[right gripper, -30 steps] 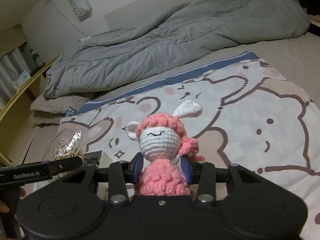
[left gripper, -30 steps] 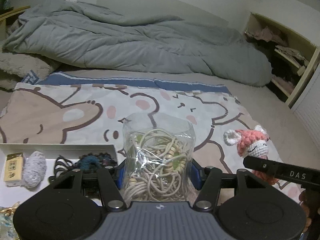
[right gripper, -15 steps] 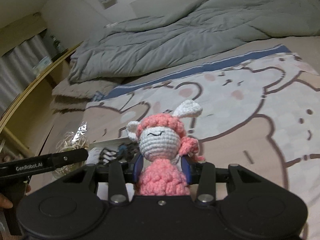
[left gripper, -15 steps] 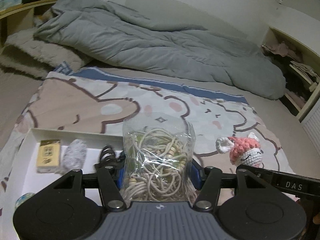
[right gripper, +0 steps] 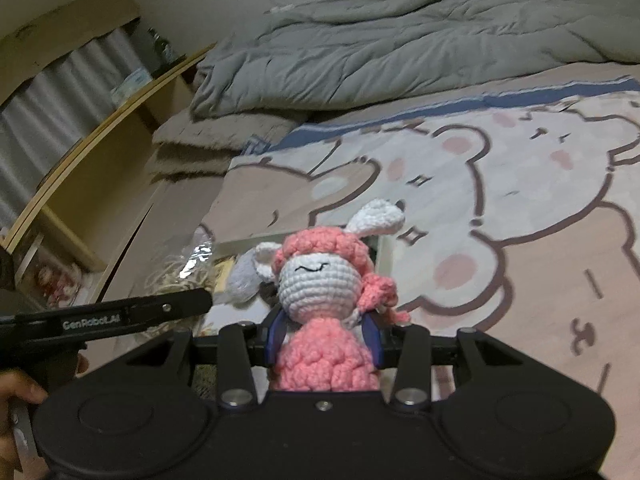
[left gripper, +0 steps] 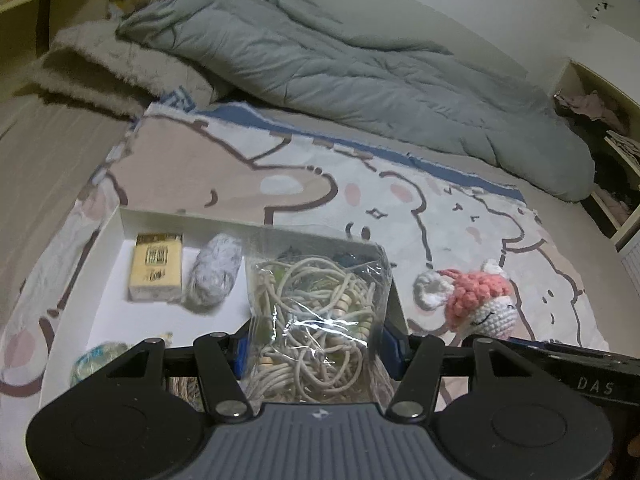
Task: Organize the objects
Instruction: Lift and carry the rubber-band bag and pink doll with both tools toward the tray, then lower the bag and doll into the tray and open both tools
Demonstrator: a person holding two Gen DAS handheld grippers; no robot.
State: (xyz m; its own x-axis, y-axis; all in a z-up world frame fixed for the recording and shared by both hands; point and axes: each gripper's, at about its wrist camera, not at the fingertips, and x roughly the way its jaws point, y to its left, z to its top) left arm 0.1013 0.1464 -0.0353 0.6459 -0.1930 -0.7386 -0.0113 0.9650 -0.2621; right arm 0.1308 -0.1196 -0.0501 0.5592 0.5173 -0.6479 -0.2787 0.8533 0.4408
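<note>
My left gripper [left gripper: 318,354] is shut on a clear plastic bag of beige cords and beads [left gripper: 318,316], held over the right part of a white box [left gripper: 116,232]. Inside the box lie a yellow packet [left gripper: 156,266] and a grey yarn ball [left gripper: 212,274]. My right gripper [right gripper: 326,338] is shut on a pink and white crochet doll [right gripper: 320,280], upright between the blue pads. The same doll [left gripper: 476,304] shows in the left wrist view just right of the box. The bag [right gripper: 180,270] and the box edge [right gripper: 384,256] appear behind the doll.
A cartoon bear blanket [left gripper: 460,216] covers the bed under the box. A rumpled grey duvet [left gripper: 340,68] lies at the back, with a beige fluffy throw [left gripper: 116,72] at the left. Wooden shelves [right gripper: 80,160] stand left of the bed. A hand [right gripper: 16,396] holds the left tool.
Both grippers have swung left across the bed with their loads. The white box has come into fuller view beneath the bag, and the doll is now beside the box.
</note>
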